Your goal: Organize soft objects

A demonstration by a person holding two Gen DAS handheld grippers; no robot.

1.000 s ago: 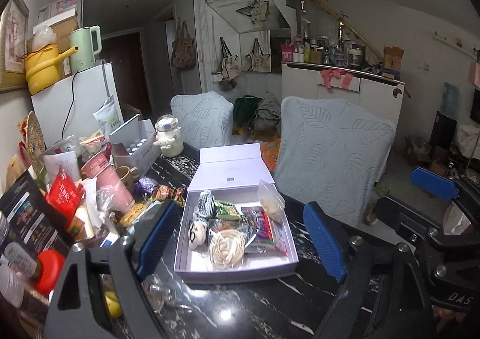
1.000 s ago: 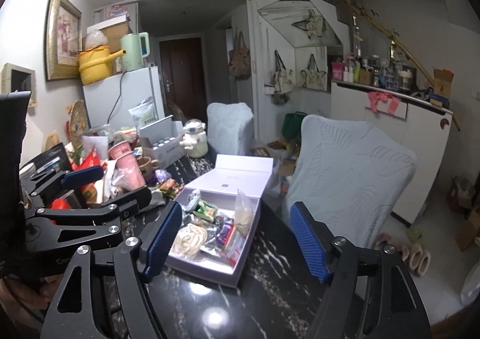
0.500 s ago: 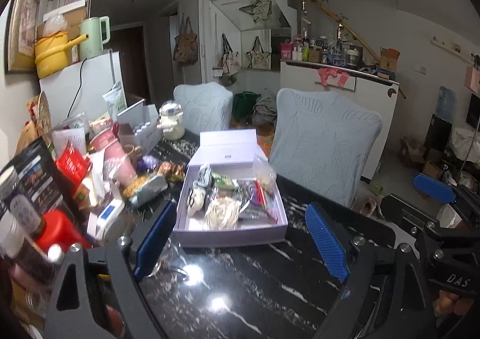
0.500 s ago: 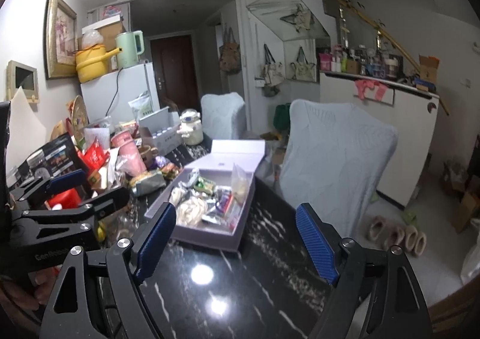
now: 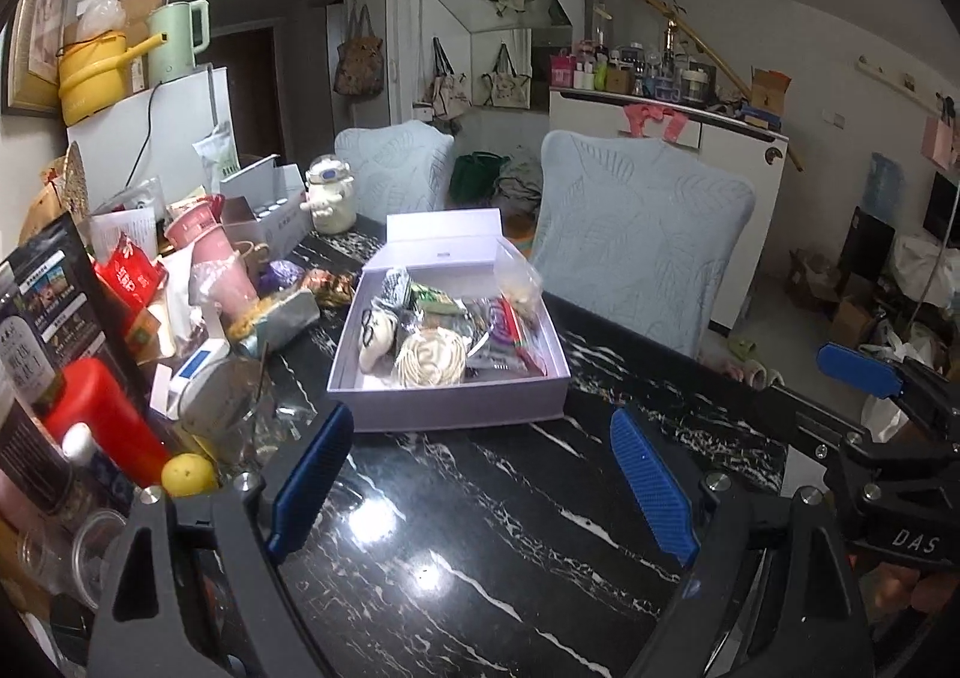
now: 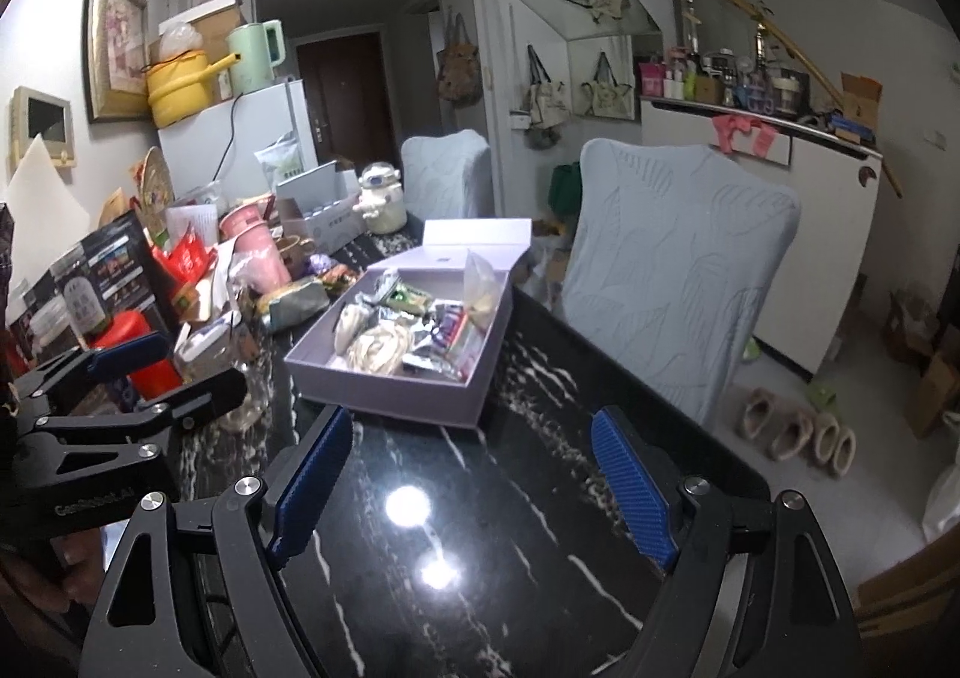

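Hovering side by side above the black table, the left claw and right claw both gaped, empty, probably readied for picking. The soft objects lay heaped inside the open lavender box, just ahead.

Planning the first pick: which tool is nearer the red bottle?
Left. The left tool hangs open beside the red bottle in the clutter; the right tool, also open, sits across the table toward the chair.
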